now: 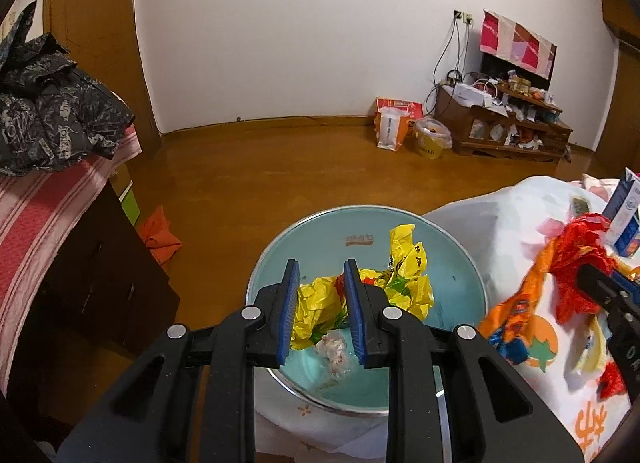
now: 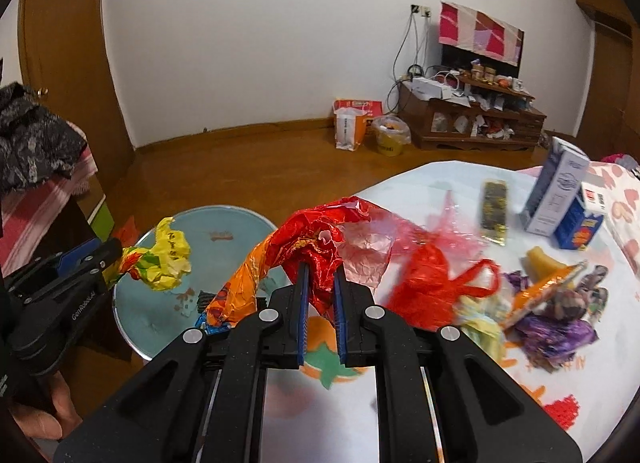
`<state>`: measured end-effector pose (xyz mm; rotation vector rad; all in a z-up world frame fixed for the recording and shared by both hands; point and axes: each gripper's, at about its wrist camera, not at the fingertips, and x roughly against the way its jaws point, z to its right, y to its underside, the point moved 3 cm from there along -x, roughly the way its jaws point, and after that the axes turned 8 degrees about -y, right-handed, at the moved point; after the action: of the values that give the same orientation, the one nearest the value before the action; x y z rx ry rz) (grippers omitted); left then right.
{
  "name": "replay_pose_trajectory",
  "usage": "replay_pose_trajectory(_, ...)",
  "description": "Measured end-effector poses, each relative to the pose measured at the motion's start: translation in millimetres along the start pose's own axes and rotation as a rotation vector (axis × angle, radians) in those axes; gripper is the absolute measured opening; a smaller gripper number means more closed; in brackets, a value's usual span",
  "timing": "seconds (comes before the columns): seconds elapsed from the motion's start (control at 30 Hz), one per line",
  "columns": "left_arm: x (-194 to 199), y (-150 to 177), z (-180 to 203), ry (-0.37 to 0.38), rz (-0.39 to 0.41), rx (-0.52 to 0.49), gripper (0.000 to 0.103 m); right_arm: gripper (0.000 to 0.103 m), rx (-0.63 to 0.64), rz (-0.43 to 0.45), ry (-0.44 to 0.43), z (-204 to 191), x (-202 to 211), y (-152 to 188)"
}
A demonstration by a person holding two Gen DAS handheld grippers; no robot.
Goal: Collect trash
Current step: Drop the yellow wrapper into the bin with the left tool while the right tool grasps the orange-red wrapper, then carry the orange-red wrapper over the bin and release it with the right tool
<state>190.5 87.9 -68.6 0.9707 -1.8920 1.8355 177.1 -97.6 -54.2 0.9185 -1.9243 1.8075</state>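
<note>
Yellow wrapper [image 2: 166, 259] clamped in left gripper [image 2: 116, 263] over bin [image 2: 224, 219]; right gripper [image 2: 320, 283] angled down, clenching red wrapper [image 2: 312, 247].

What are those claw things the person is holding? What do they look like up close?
Each claw is matte black plastic with two flat fingers lined in ribbed blue pads, joined to angular black arms by round silver pivot pins. The left claw and right claw look alike. The left one's side carries small white lettering, seen from the right wrist camera. No cables or sleeves show.
</note>
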Motion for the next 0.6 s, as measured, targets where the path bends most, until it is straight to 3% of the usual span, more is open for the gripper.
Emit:
replay_pose_trajectory(0.47,-37.3,9.7,3.9,-0.025,-0.073,-0.007,0.023,0.014,0.05,-0.106,-0.035,-20.9,-56.5,5.8)
replay_pose_trajectory(0.6,-42.6,12.3,1.9,-0.035,-0.089,-0.004,0.024,0.032,0.053,-0.122,-0.064,-24.1,-62.0,7.9)
